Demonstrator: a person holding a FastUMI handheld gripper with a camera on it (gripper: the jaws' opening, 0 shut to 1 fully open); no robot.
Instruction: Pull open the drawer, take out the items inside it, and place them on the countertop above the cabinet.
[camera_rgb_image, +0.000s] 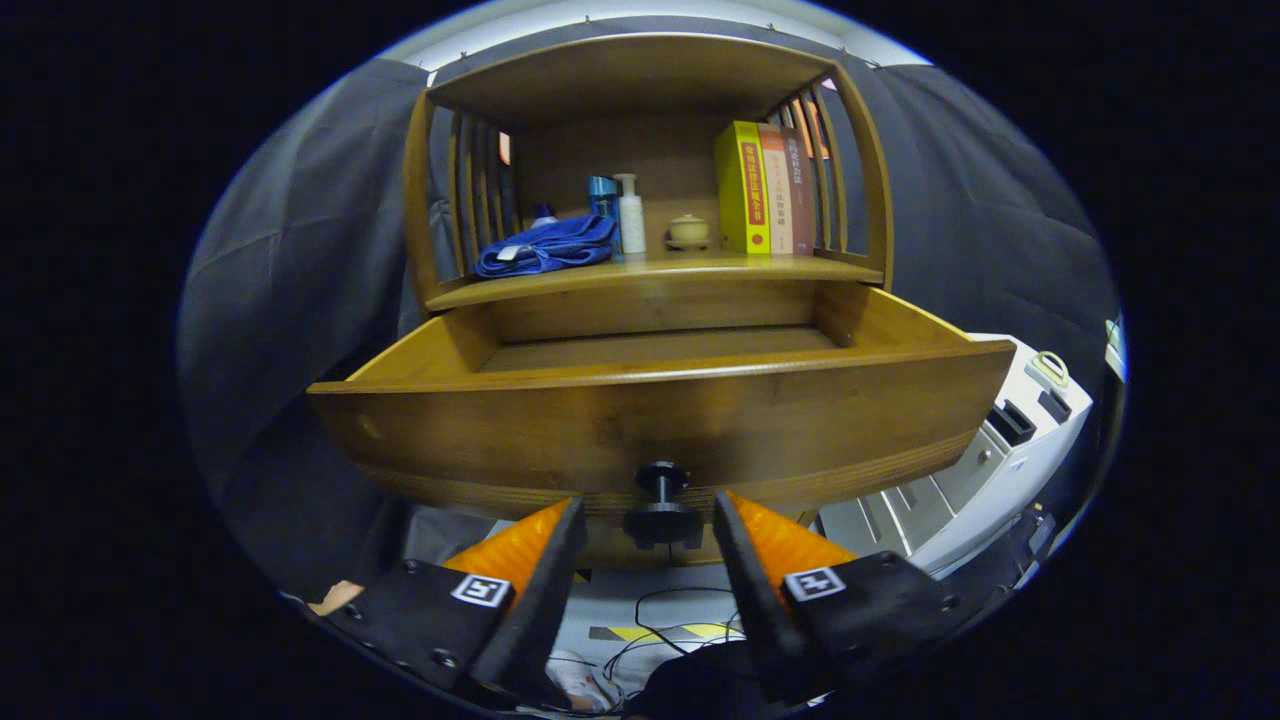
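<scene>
A wooden cabinet (650, 200) was seen from low and close, with its drawer (660, 420) drawn well out toward the viewer. The tongs (648, 525) were held just in front of the drawer's curved front panel, their two fingers spread apart and set on either side of the small dark knob (660, 500), with a gap showing between each finger and the knob, so nothing was being gripped. Only the far part of the drawer's wooden floor could be made out over its front rim, and no items were visible there; the near part of the inside was hidden by the panel, so whether anything lay in it could not be told. On the surface (655, 268) above the drawer, under the cabinet's top, a folded blue cloth (548, 248) lay at the left, a blue bottle (603, 197) and a white pump bottle (631, 215) stood near the middle, a small lidded cup (688, 230) sat just to their right, and a row of books (765, 190) stood at the right. A white appliance (1000, 440) was seen low at the right, beyond the drawer. The pulling step was judged finished or nearly so. The next move would call for the tongs to be drawn clear of the knob, raised above the front rim and tilted down so that the drawer's inside could be checked and anything there reached.
</scene>
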